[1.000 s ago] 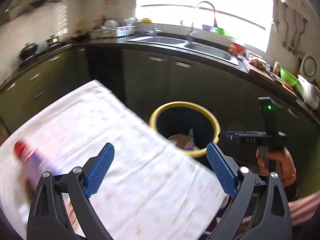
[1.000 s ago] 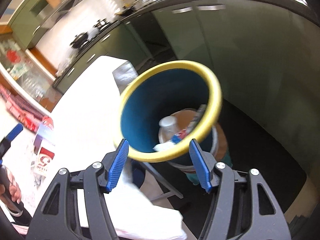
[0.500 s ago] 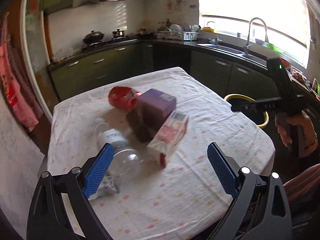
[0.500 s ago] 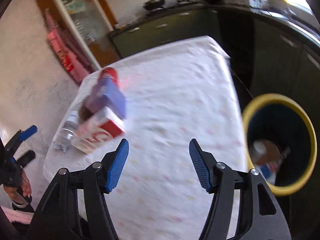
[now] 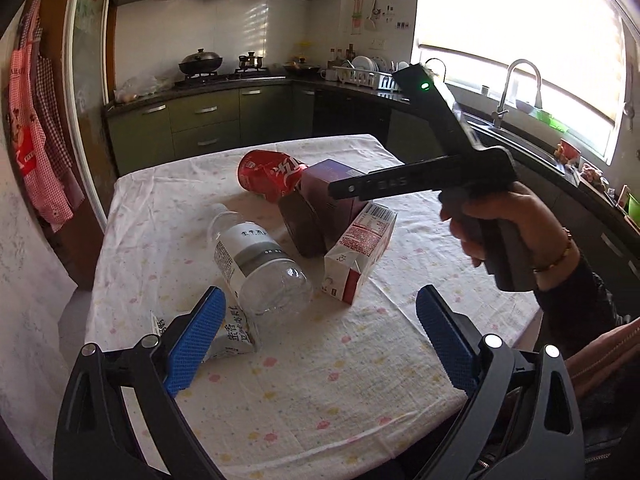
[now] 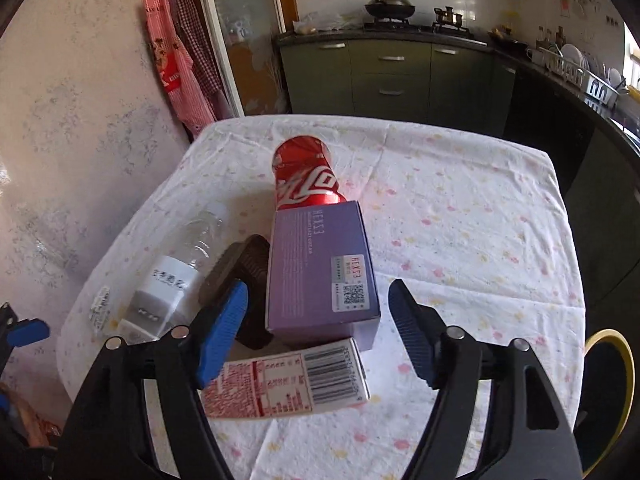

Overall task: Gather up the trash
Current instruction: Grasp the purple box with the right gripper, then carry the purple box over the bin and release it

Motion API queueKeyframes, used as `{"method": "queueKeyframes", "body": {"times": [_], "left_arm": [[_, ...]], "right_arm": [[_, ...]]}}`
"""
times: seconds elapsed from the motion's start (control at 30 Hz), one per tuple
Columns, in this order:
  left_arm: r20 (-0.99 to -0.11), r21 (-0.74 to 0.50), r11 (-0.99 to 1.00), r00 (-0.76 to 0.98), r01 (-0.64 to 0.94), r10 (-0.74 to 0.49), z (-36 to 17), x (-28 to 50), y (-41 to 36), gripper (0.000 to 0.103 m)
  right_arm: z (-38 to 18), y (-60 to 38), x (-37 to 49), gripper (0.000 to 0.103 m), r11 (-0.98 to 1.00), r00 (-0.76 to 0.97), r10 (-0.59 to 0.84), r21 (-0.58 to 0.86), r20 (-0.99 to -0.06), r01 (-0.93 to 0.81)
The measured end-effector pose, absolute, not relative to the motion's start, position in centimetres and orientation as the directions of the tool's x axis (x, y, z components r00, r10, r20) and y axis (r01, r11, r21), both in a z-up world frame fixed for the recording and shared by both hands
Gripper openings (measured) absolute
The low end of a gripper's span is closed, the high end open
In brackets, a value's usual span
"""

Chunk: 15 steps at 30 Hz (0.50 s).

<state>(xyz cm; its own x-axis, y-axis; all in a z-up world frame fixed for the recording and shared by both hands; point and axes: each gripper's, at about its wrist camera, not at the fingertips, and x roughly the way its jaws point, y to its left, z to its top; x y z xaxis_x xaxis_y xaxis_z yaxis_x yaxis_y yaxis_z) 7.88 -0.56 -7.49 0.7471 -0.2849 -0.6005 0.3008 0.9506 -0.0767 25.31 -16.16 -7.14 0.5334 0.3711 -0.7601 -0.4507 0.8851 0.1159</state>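
Trash lies in a pile on the table's flowered white cloth (image 5: 360,380). It holds a red cola can (image 6: 306,178), a purple box (image 6: 320,264), a dark brown item (image 6: 244,276), a red-and-white carton (image 6: 288,384), a clear labelled bottle (image 5: 256,260) and a small printed sachet (image 5: 236,334). My right gripper (image 6: 318,292) hovers over the purple box; its jaws are opening and the pads touch nothing. My left gripper (image 5: 320,298) stands open just short of the bottle and carton. A hand (image 5: 508,224) holds the right gripper's handle above the pile.
The yellow-rimmed bin (image 6: 624,360) stands off the table's right side. Green cabinets (image 5: 208,128), a stove and a sink counter line the far walls. Aprons (image 6: 176,56) hang by the wall on the left. The cloth's near part bears nothing.
Both cameras swung away from the yellow-rimmed bin to the table. The right gripper came in over the trash pile with its jaws a little wider. The left gripper drew slightly nearer the bottle.
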Motion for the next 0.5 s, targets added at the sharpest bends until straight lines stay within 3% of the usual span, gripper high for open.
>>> {"method": "queueKeyframes", "body": {"times": [0.07,0.17,0.5], "left_arm": [[-0.599,-0.086,0.949,0.746,0.303,-0.292,-7.6,7.9,-0.5,0.095],[-0.599,-0.105,0.947,0.742,0.302,-0.303,-8.0,8.0,-0.2,0.095],[-0.605,-0.099,0.942,0.732,0.322,-0.314,-8.3,8.0,-1.5,0.095]], "right_arm": [[-7.8,-16.0,25.7,0.069,0.894,0.537,0.347,0.098,-0.769,-0.437],[-8.5,-15.7,26.0,0.054,0.893,0.522,0.353,0.113,-0.776,-0.437],[-5.0,-18.3,23.8,0.053,0.904,0.618,0.397,0.172,-0.679,-0.391]]}}
